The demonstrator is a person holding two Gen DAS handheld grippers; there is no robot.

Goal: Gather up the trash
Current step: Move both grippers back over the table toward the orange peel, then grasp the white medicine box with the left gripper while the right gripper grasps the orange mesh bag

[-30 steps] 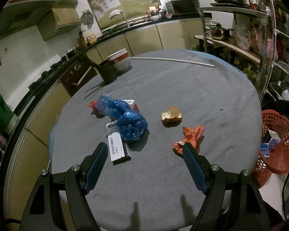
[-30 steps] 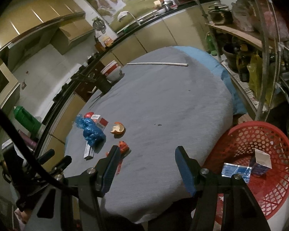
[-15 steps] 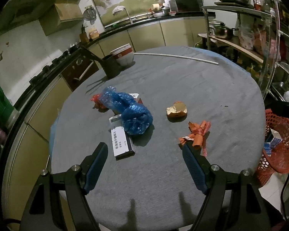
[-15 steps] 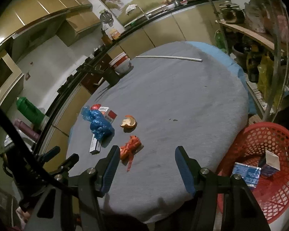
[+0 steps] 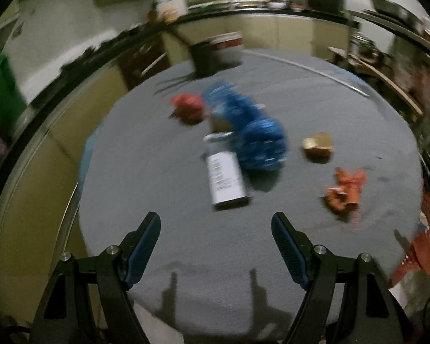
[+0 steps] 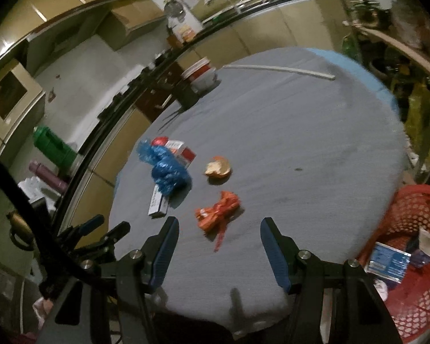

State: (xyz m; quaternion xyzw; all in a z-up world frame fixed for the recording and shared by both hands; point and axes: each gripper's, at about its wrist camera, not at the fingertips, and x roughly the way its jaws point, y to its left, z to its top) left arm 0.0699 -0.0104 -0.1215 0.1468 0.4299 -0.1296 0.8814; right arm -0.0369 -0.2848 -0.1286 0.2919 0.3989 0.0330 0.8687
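Trash lies on a round grey table (image 5: 186, 258) (image 6: 301, 132). A white carton (image 5: 226, 178) (image 6: 157, 204) lies just ahead of my left gripper (image 5: 216, 223), which is open and empty. A crumpled blue plastic bag (image 5: 255, 137) (image 6: 166, 169) rests against the carton, with a red wrapper (image 5: 187, 107) behind it. An orange wrapper (image 5: 345, 190) (image 6: 218, 210) lies straight ahead of my right gripper (image 6: 218, 227), also open and empty. A piece of bread (image 5: 318, 144) (image 6: 218, 167) sits farther in. A red mesh basket (image 6: 410, 209) stands at the table's right edge, holding boxes.
A stack of bowls (image 6: 200, 74) and a dark jug (image 5: 205, 57) stand at the table's far side. A long white rod (image 6: 281, 69) lies across the back. Cabinets curve along the left, shelves crowd the right. My left gripper's fingers (image 6: 111, 233) show at lower left in the right wrist view.
Both grippers have swung left across the table. The carton now sits between my left fingers' line, and the orange wrapper has come in front of my right gripper. Their openings are unchanged.
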